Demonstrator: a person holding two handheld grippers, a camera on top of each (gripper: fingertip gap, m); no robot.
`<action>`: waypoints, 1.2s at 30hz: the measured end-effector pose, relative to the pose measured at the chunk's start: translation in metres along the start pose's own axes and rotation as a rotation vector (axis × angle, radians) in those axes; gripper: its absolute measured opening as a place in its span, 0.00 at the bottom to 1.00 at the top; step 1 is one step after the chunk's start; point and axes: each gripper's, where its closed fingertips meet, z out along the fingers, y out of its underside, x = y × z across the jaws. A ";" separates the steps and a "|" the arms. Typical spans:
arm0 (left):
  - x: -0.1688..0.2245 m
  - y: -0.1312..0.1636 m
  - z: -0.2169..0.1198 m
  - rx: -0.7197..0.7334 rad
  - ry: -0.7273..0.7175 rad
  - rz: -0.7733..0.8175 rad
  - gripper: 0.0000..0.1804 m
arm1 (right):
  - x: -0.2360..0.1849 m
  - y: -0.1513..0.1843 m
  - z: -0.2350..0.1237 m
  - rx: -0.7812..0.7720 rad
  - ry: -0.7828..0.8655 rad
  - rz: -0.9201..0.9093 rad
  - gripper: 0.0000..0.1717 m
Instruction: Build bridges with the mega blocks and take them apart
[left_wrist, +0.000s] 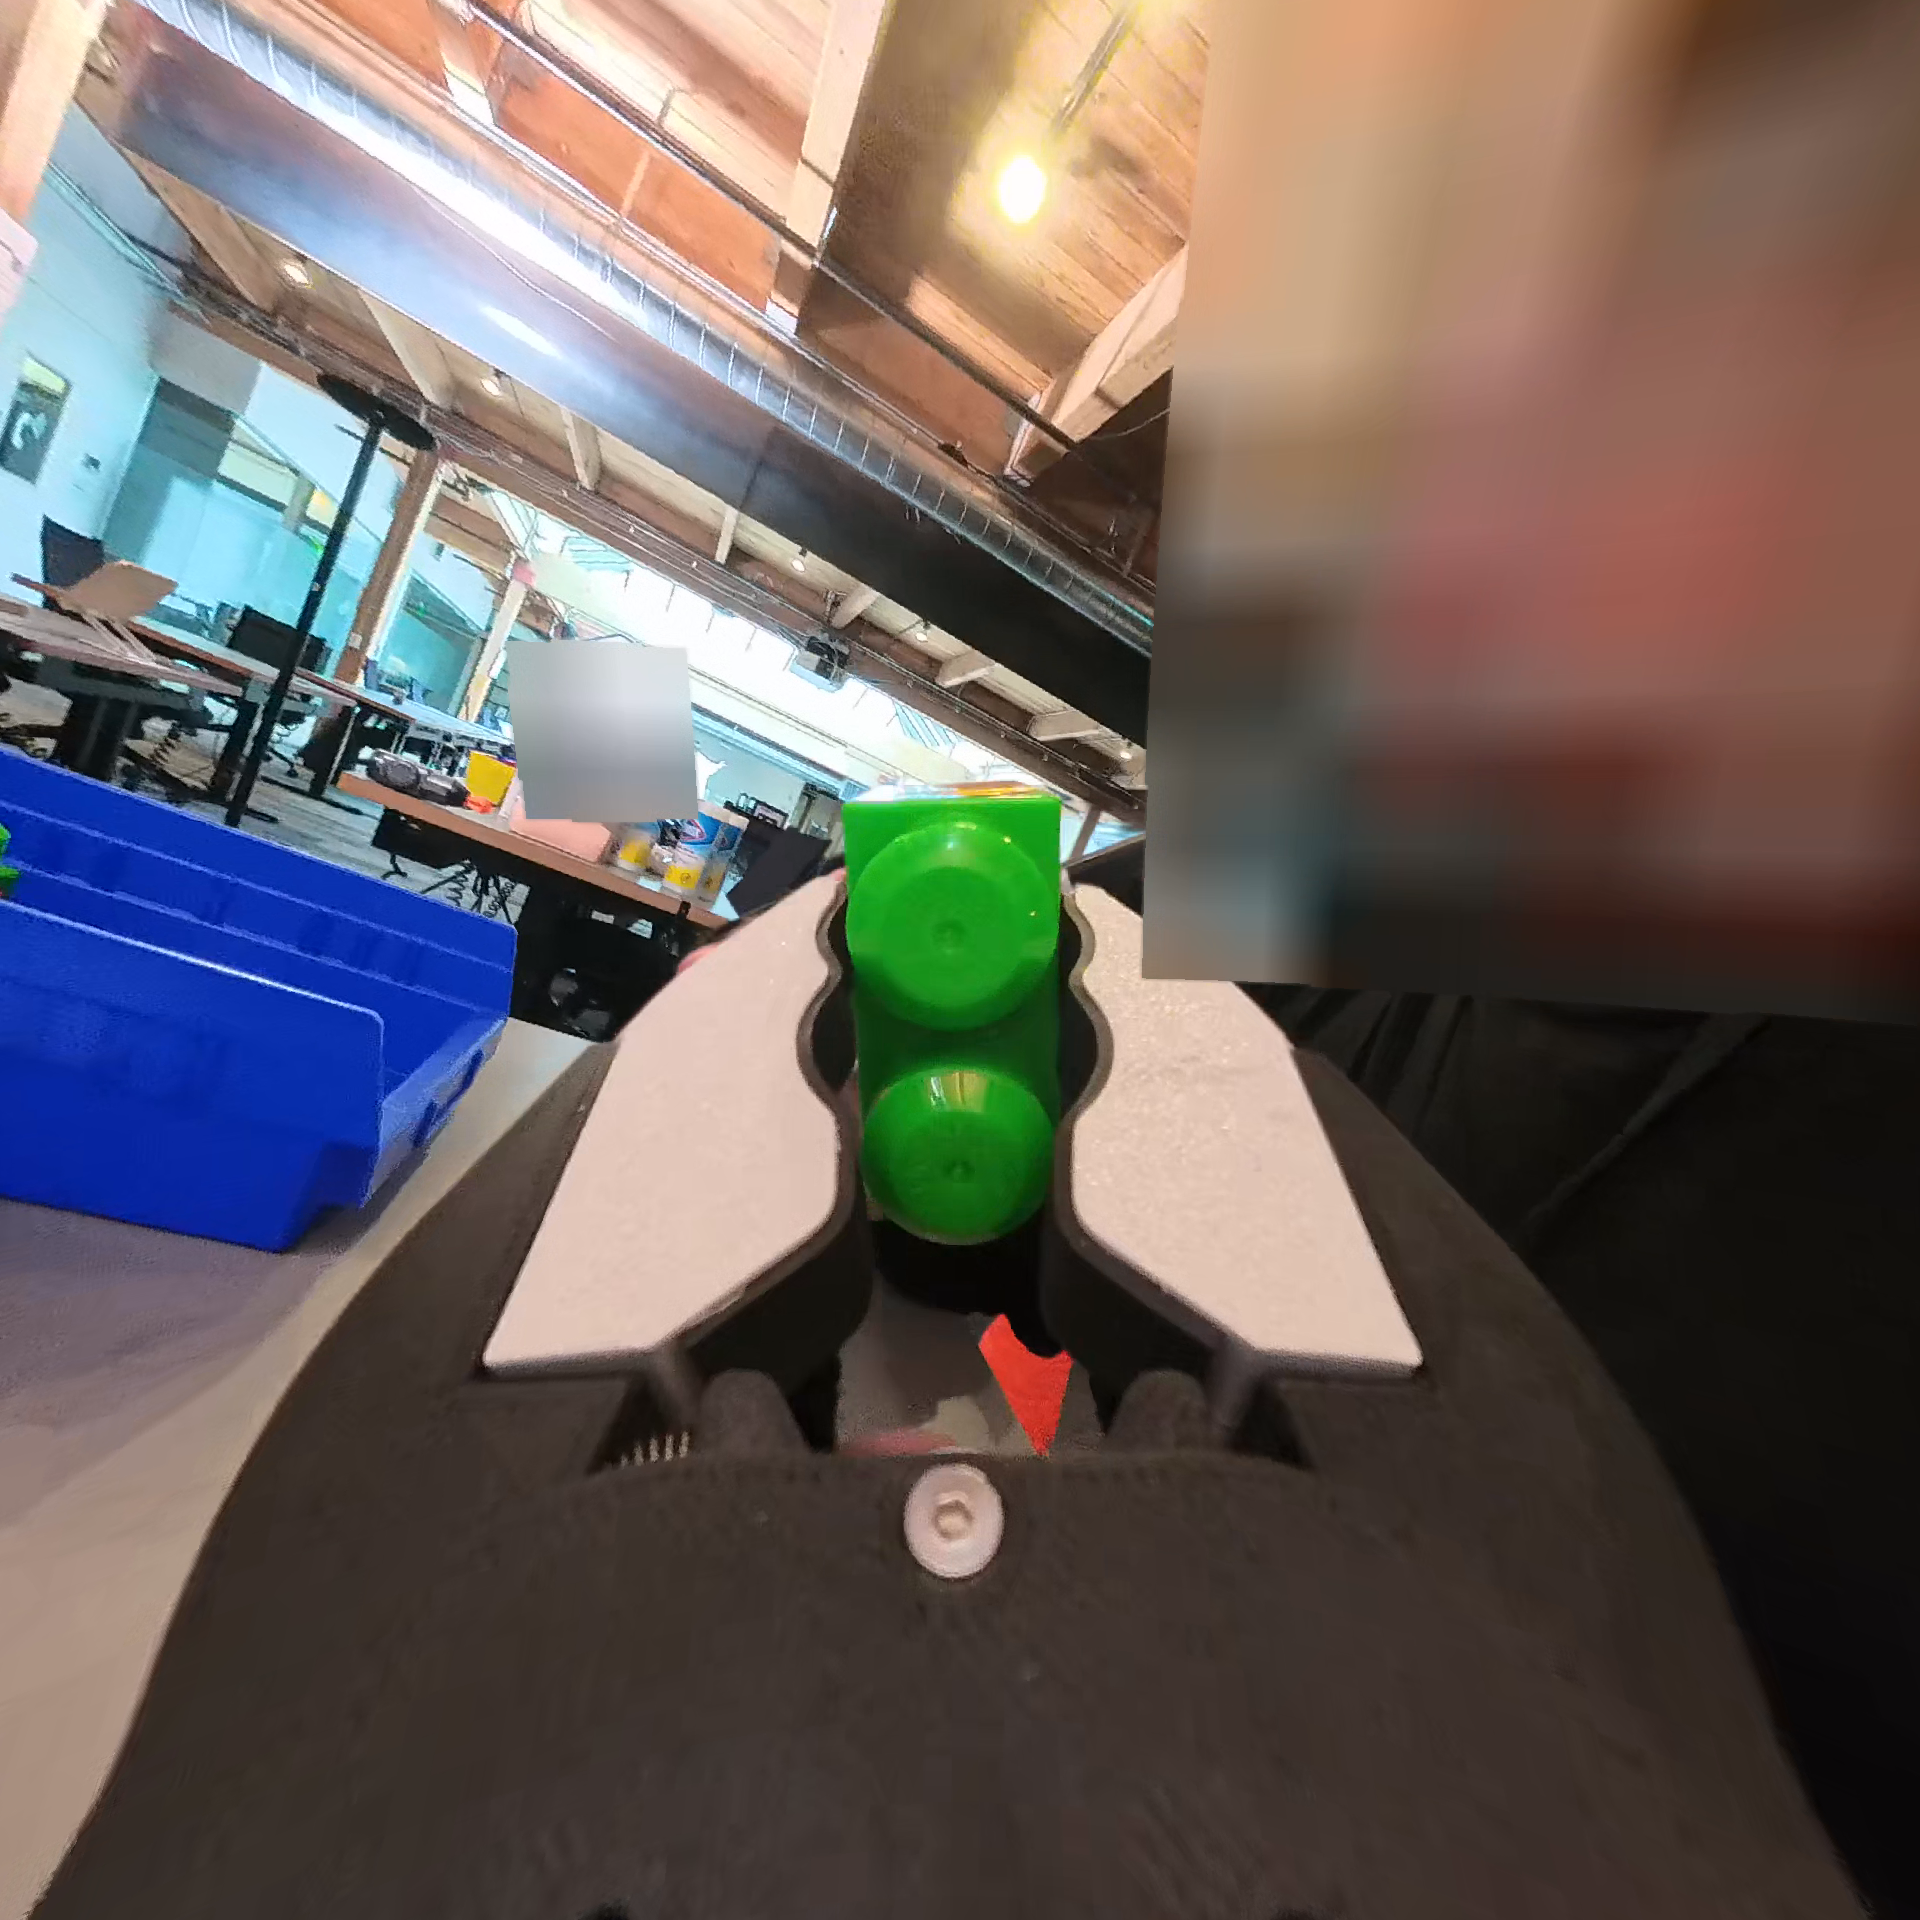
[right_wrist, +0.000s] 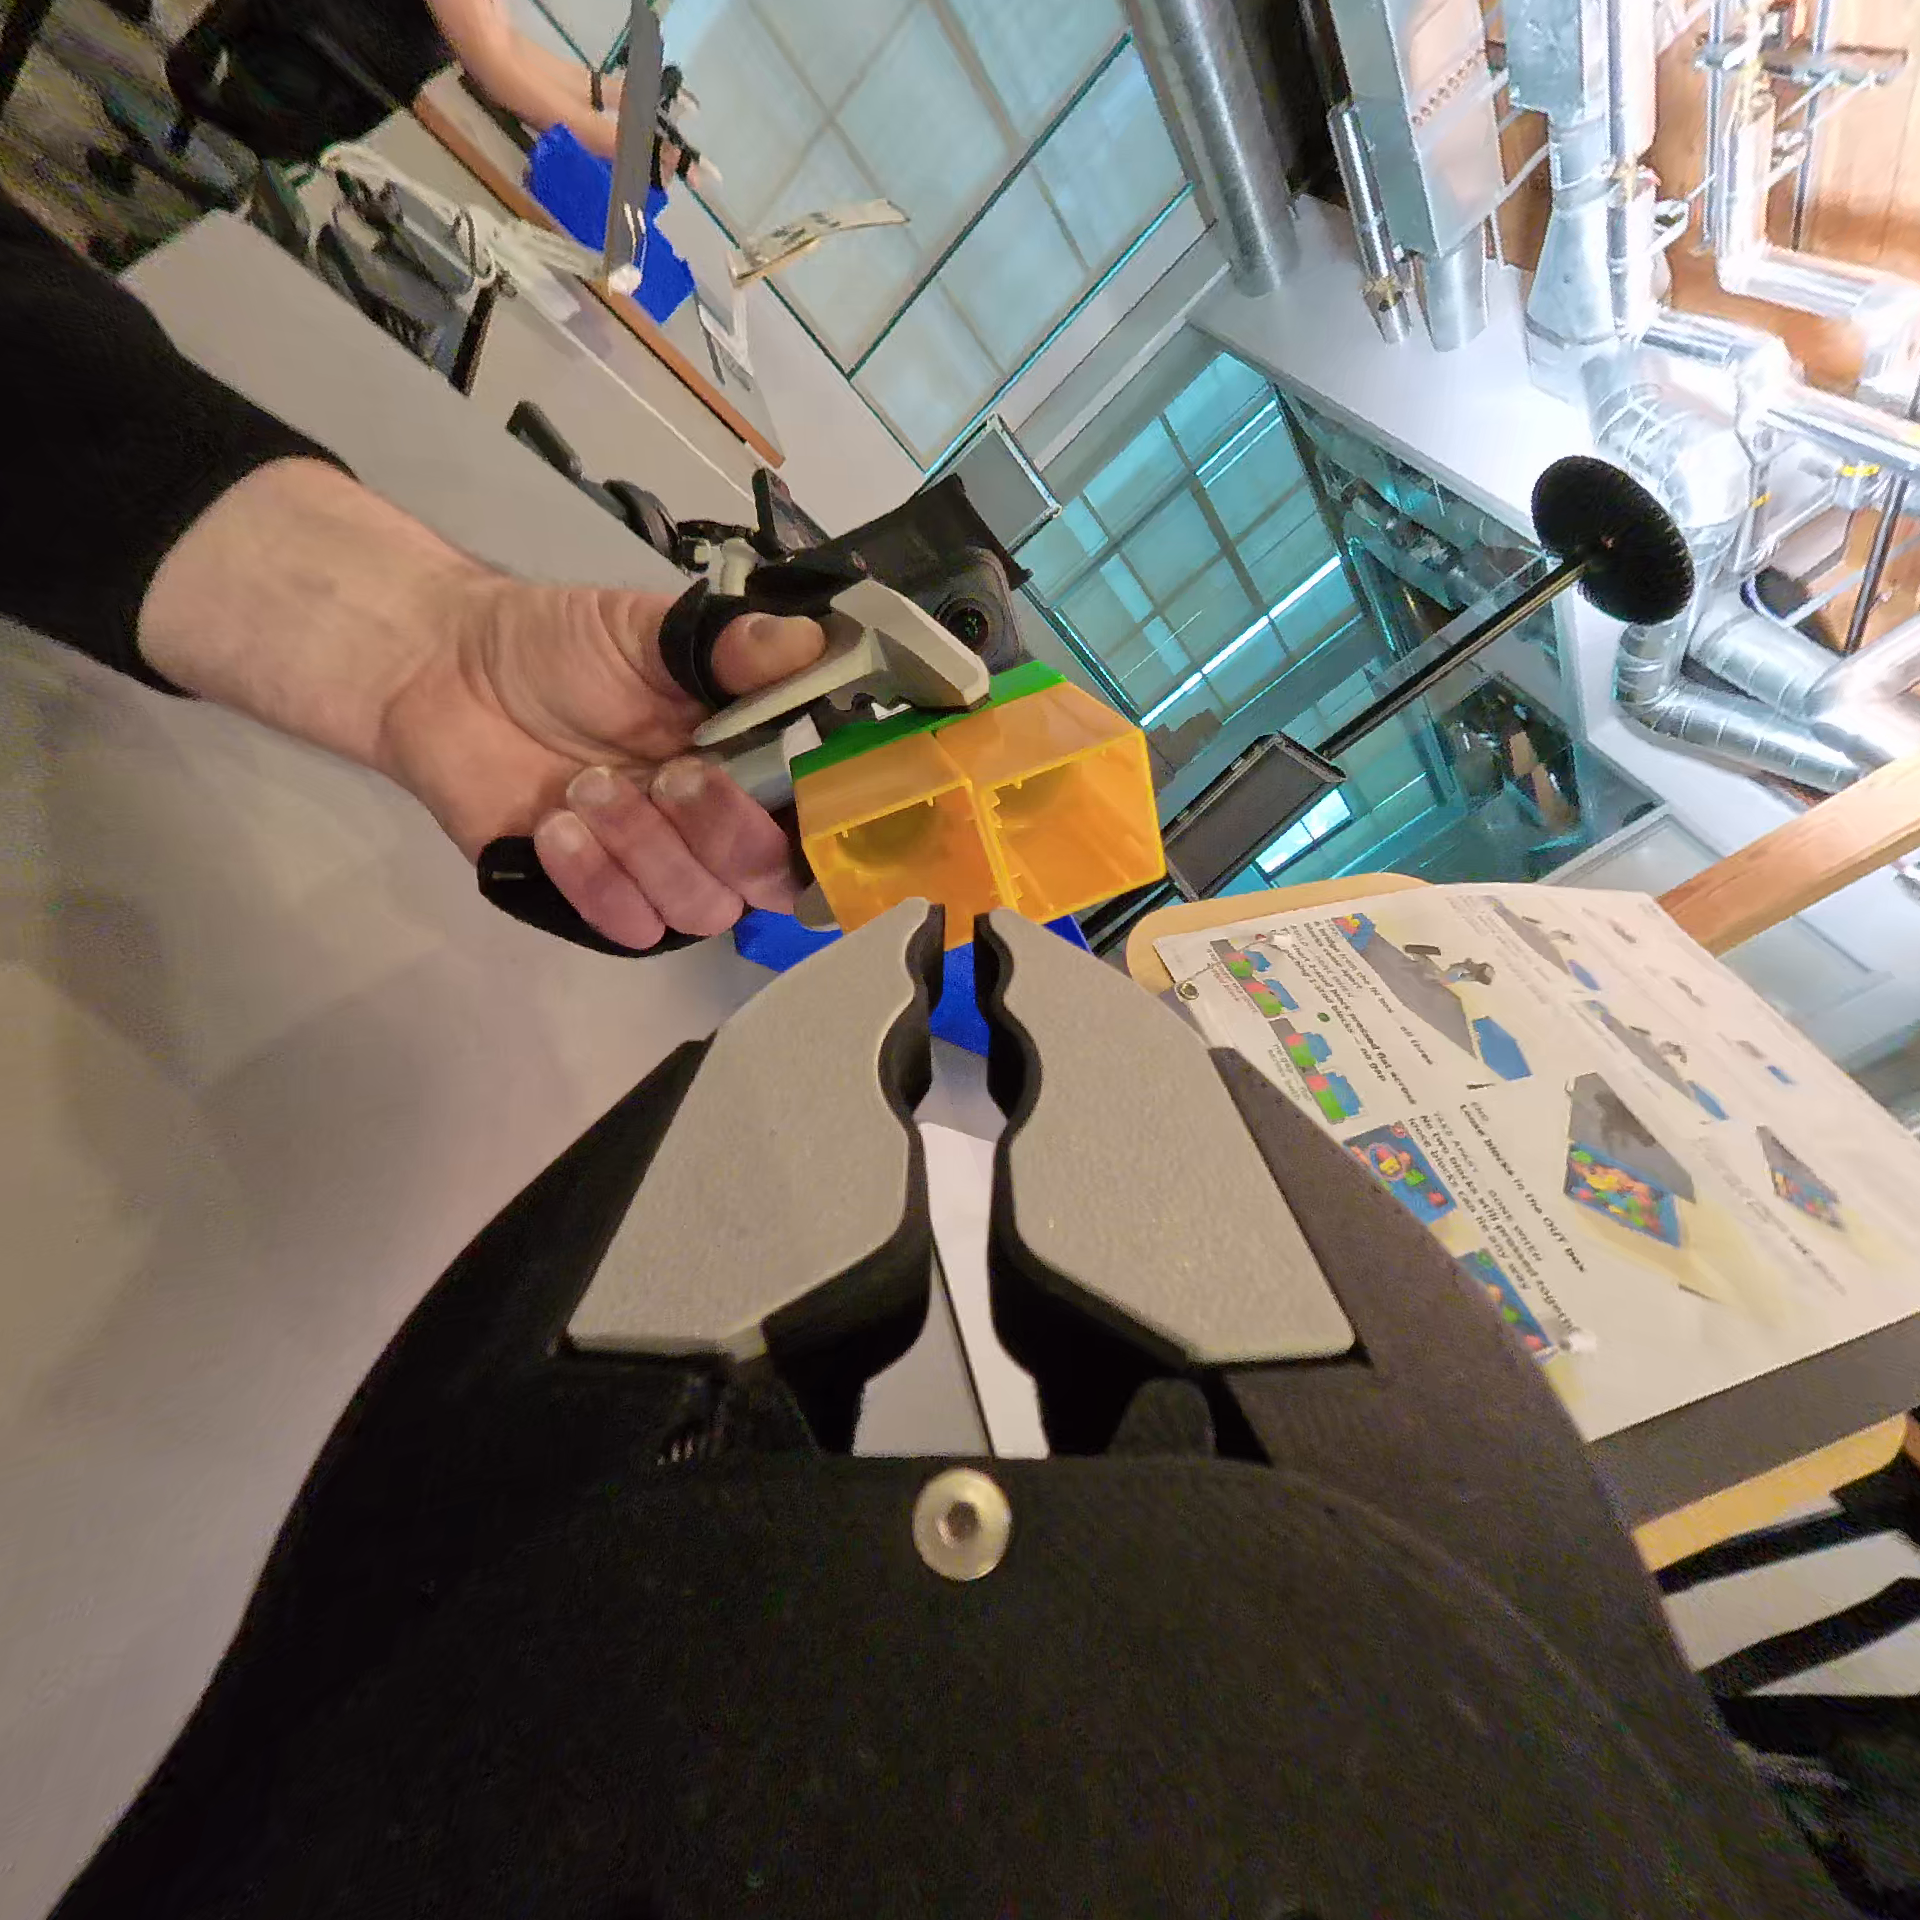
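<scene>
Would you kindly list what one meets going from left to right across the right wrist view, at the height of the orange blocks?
Black sleeve → hand → two orange blocks under a green block → instruction sheet.

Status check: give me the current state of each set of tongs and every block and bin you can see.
Left tongs: closed on the green block, lifted off the table.
Green block: gripped; two orange blocks attached.
Orange blocks: side by side, hollow ends facing the right tongs.
Right tongs: nearly closed, empty, just short of the orange blocks.
Blue bin: on the table.
</scene>
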 end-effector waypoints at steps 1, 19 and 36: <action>-0.001 -0.002 0.000 0.003 -0.001 0.000 0.20 | 0.002 0.000 0.000 0.003 0.011 0.017 0.03; -0.007 0.003 0.005 -0.021 -0.052 0.060 0.20 | 0.018 -0.006 -0.009 0.097 -0.041 0.284 0.06; -0.007 0.011 0.018 -0.170 -0.195 0.383 0.20 | 0.023 0.002 0.000 0.281 -0.209 0.934 0.19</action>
